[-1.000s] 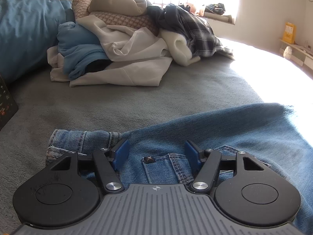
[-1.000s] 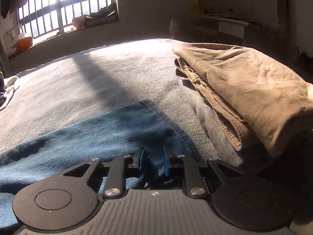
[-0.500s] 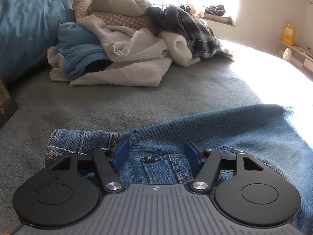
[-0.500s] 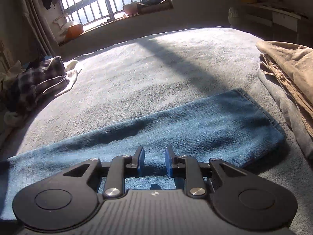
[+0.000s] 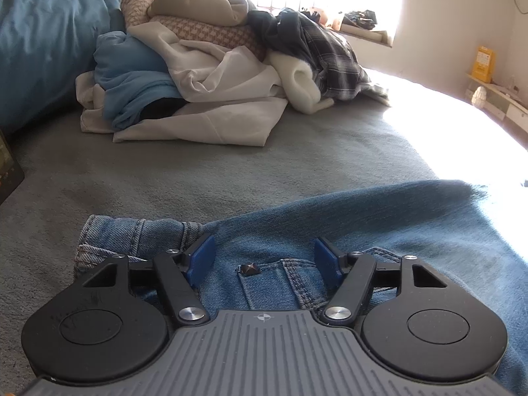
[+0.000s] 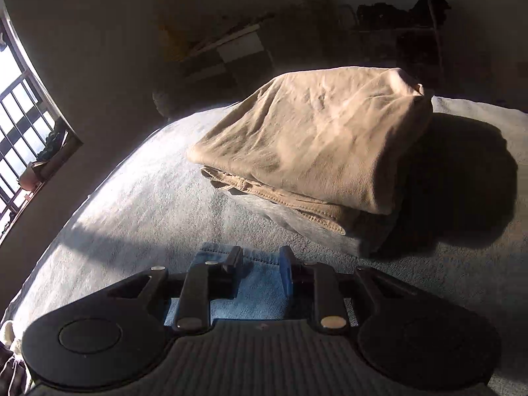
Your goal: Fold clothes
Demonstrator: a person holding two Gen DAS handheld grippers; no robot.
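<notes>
Blue jeans (image 5: 363, 224) lie flat on the grey bed cover (image 5: 231, 165). My left gripper (image 5: 263, 249) hovers low over their waistband and pocket rivet, open wide, jaws opening a little more, with denim below the blue pads but not pinched. In the right wrist view my right gripper (image 6: 260, 255) is rolled to one side over the jeans' leg hem (image 6: 257, 297). Its jaws are opening, and denim shows in the narrow gap without being pressed. A folded tan garment (image 6: 313, 138) lies just beyond the hem.
A heap of unfolded clothes (image 5: 198, 76) with a plaid shirt (image 5: 316, 49) sits at the head of the bed, beside a blue duvet (image 5: 39, 49). A dark screen (image 5: 8, 171) pokes in at the left edge. Low shelves (image 5: 495, 99) line the wall past the bed's edge.
The right gripper has risen, rolled and swung toward the hem end of the jeans, so the tan stack now fills its view; its jaws have widened. The left gripper has stayed put.
</notes>
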